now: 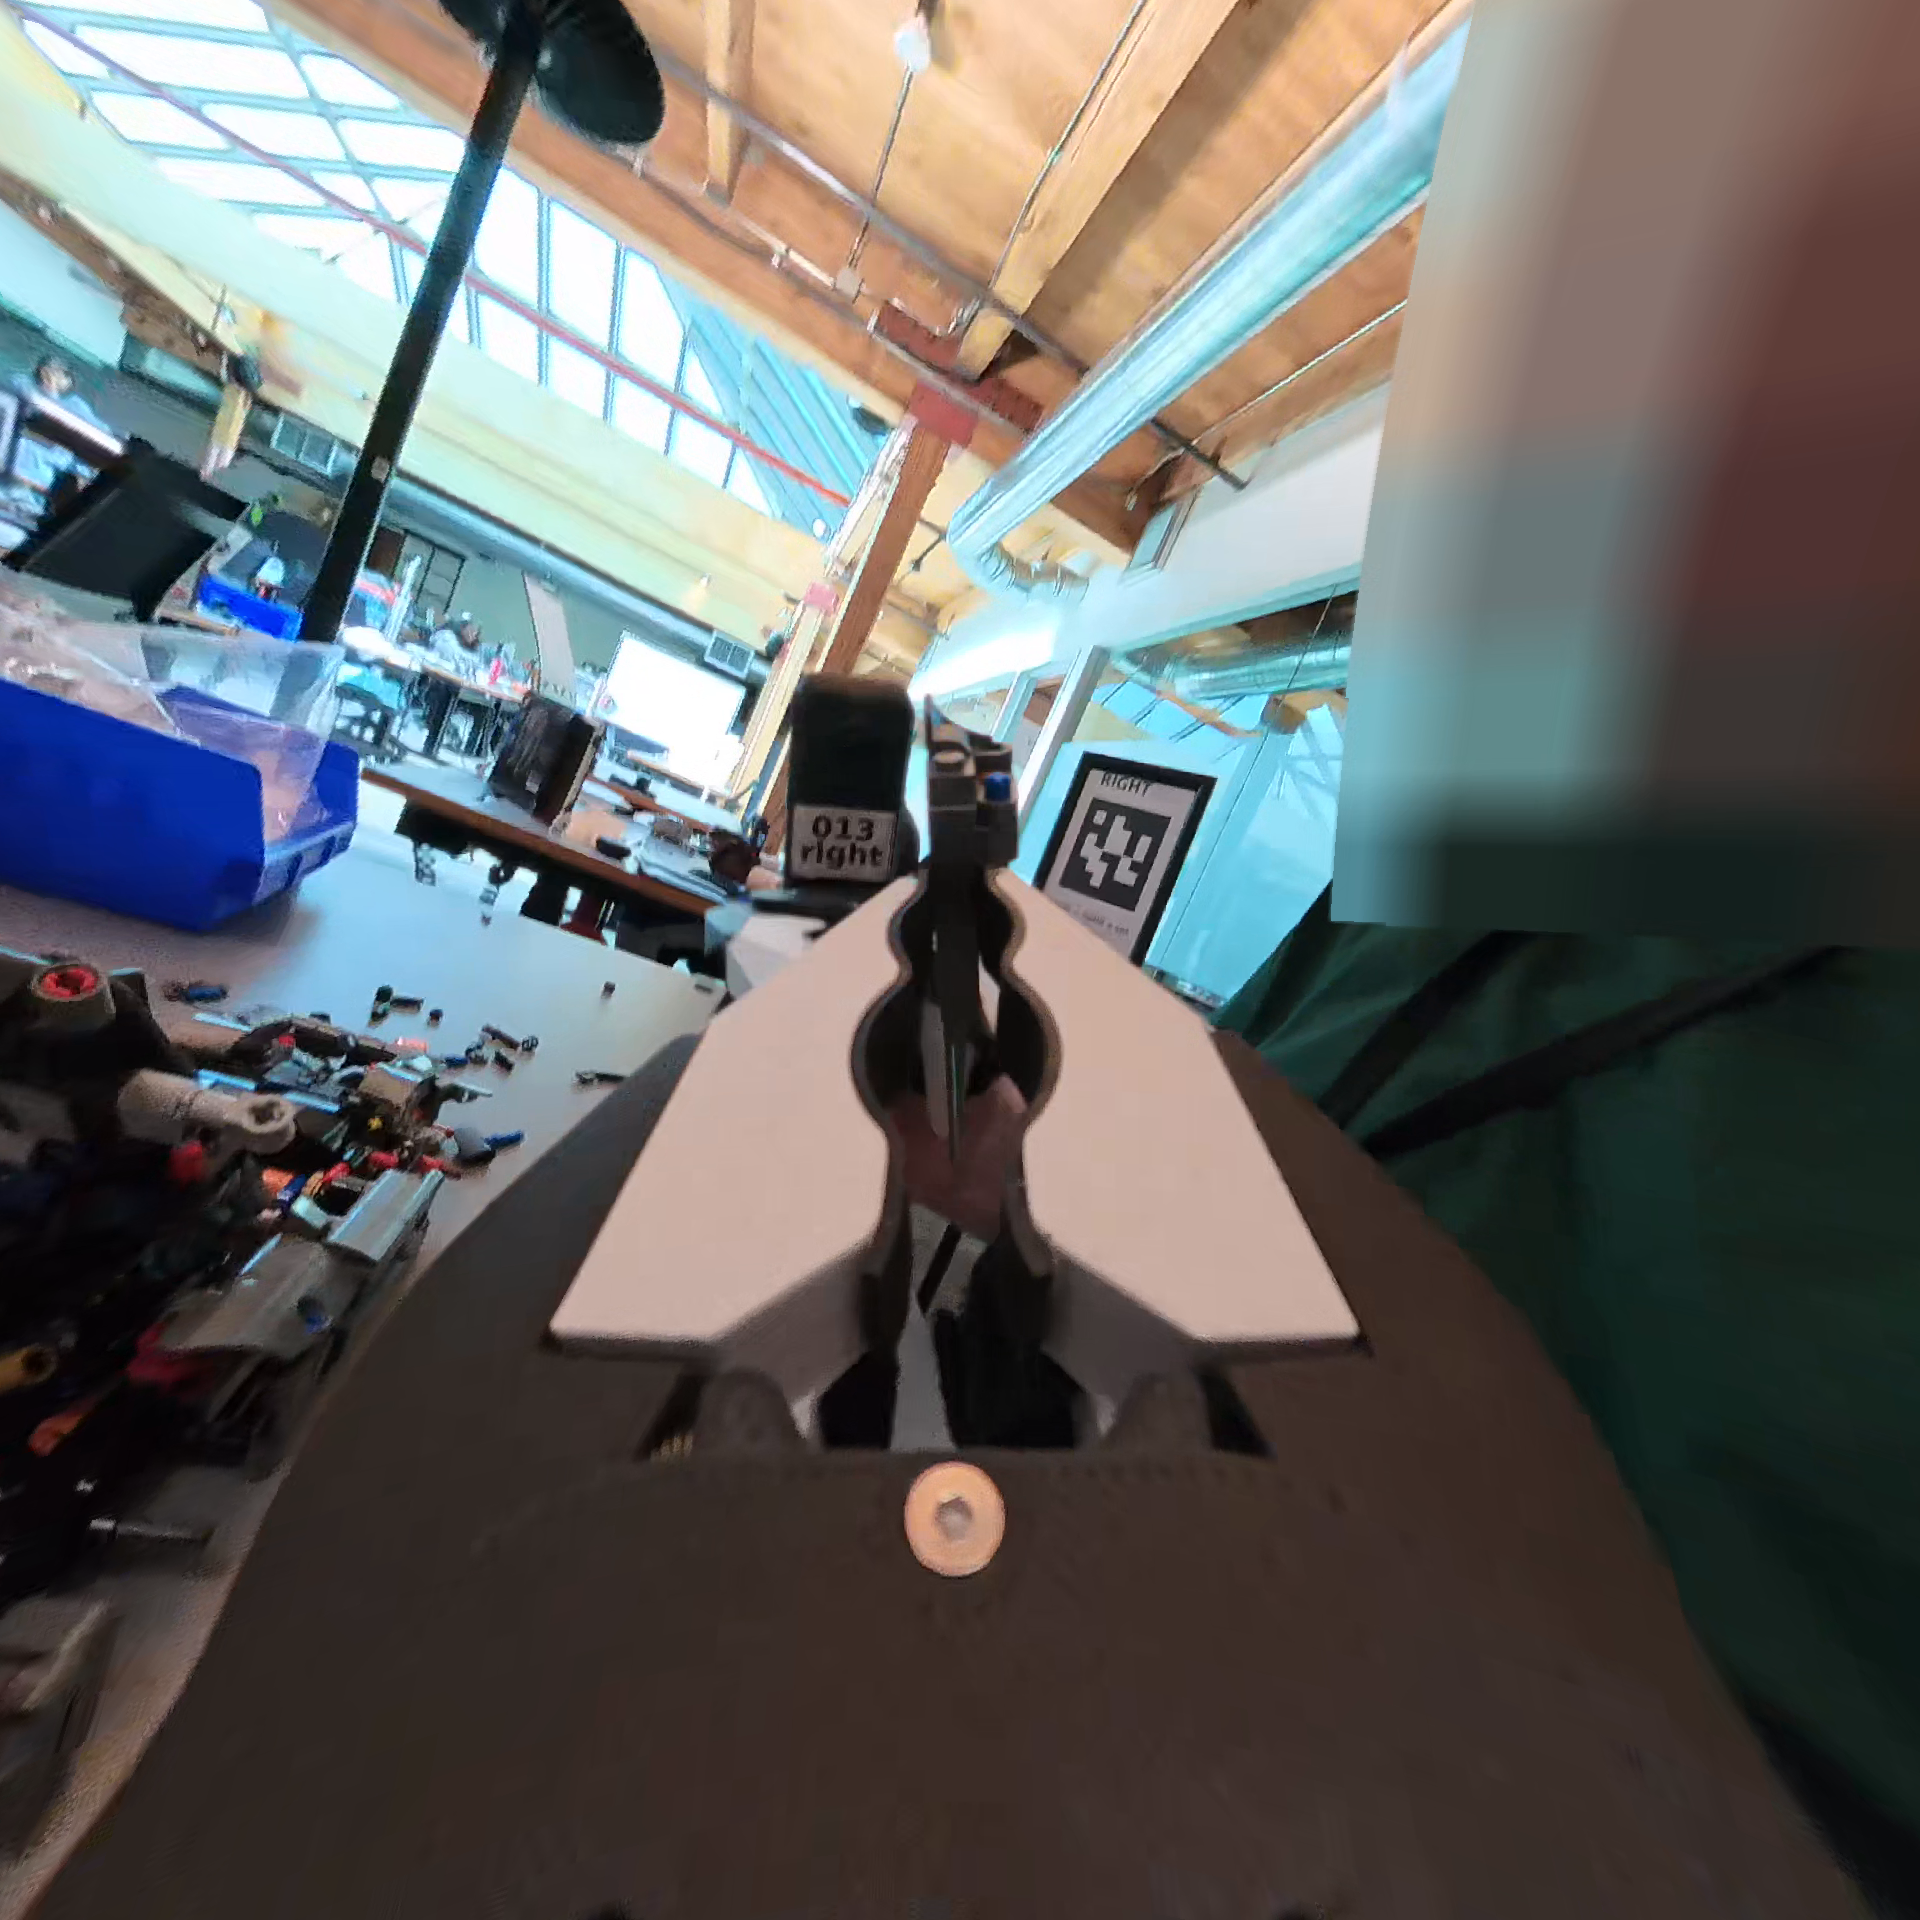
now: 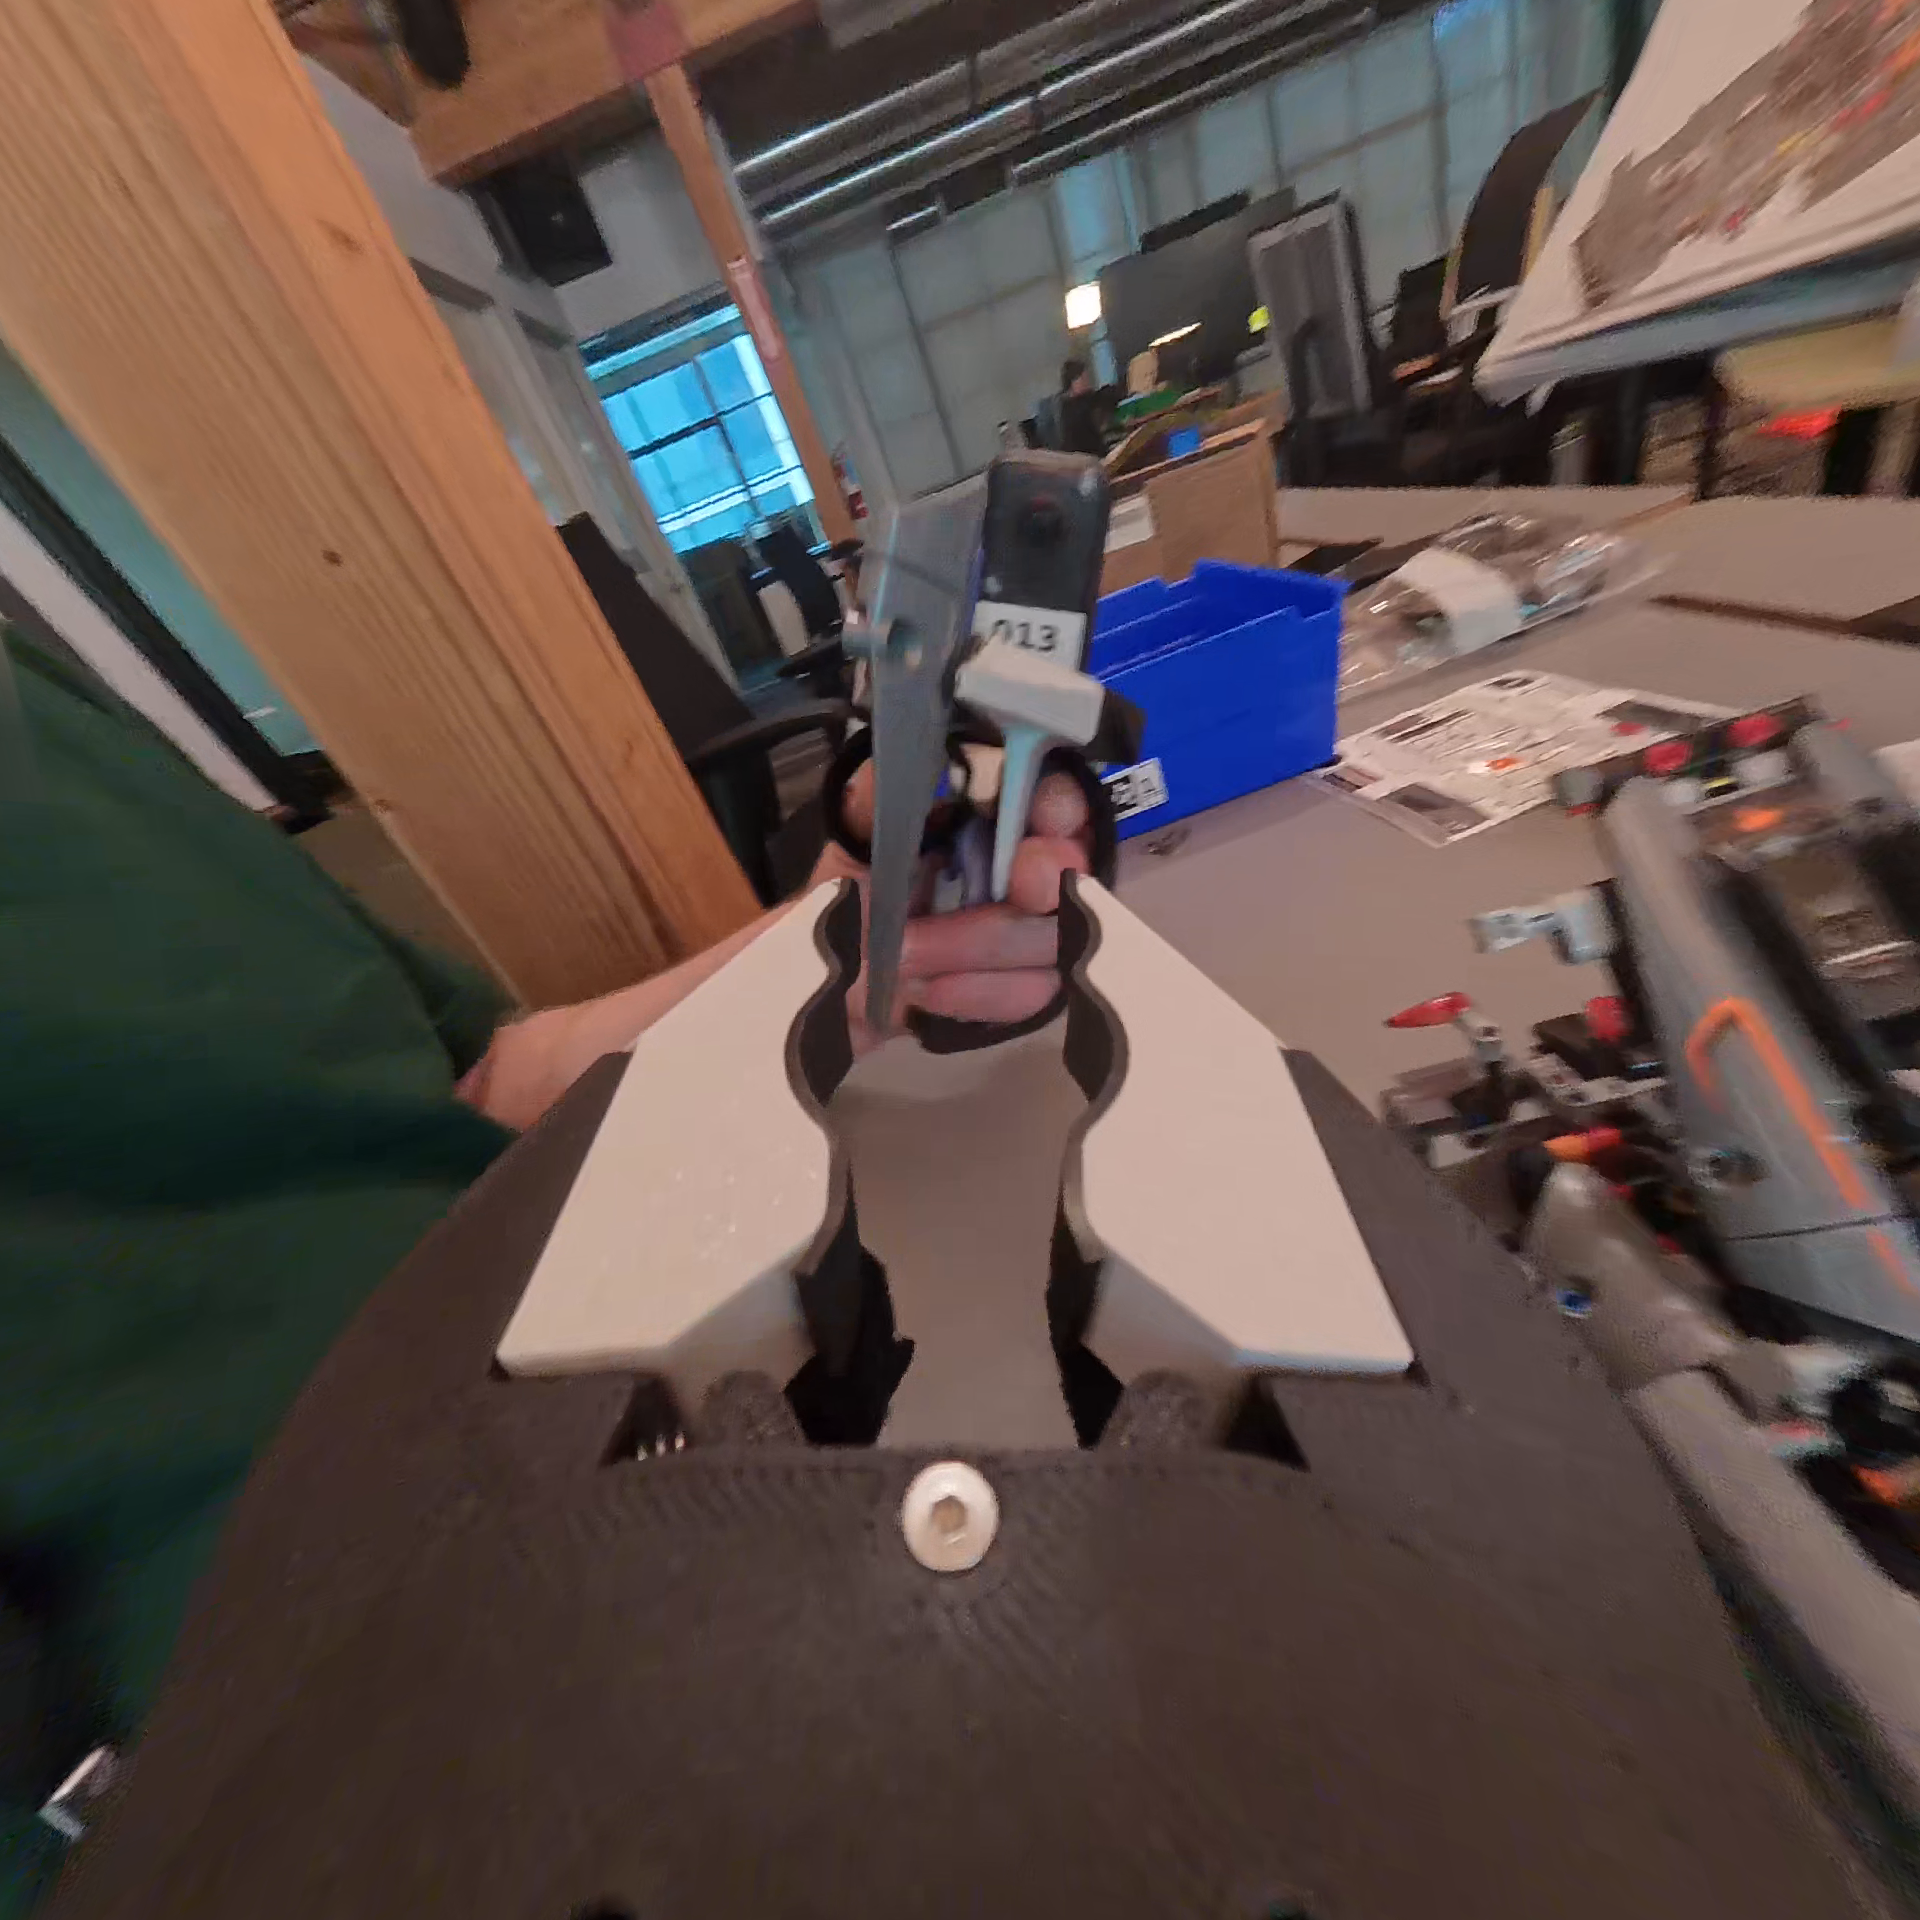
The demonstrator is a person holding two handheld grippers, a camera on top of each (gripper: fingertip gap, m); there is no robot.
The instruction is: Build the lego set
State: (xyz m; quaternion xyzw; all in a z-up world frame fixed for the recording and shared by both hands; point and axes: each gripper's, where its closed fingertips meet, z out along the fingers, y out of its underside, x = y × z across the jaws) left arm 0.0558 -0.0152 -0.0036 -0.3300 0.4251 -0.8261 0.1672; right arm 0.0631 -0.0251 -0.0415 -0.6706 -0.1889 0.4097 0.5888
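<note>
Left gripper [image 1: 951, 904]: both white fingers are drawn almost together, clamped on a thin dark grey lego panel [image 1: 964, 821] that stands edge-on between the pads and projects past the fingertips. A small blue pin sits on the panel's upper right side. The gripper is raised off the table and angled upward.

Right gripper [image 2: 961, 894]: the fingers stand apart with a clear gap between them, and nothing is held between the pads. Directly ahead of its tips is the same grey panel [image 2: 914, 707], seen here on its flat face, upright and slightly tilted, with the other gripper and the hand [image 2: 977, 956] that grips it behind. The panel's lower end lies close to the right gripper's left finger; whether the two touch cannot be determined from this view, which is motion-blurred.

Work surface: a grey table [image 1: 416, 925] carries scattered small lego pieces [image 1: 488, 1039] and a large partly built lego model [image 2: 1745, 1039] in grey, black, red and orange. A blue bin [image 1: 156, 800] stands at the far side of the table, and printed instruction sheets [image 2: 1496, 748] lie flat near the model
</note>
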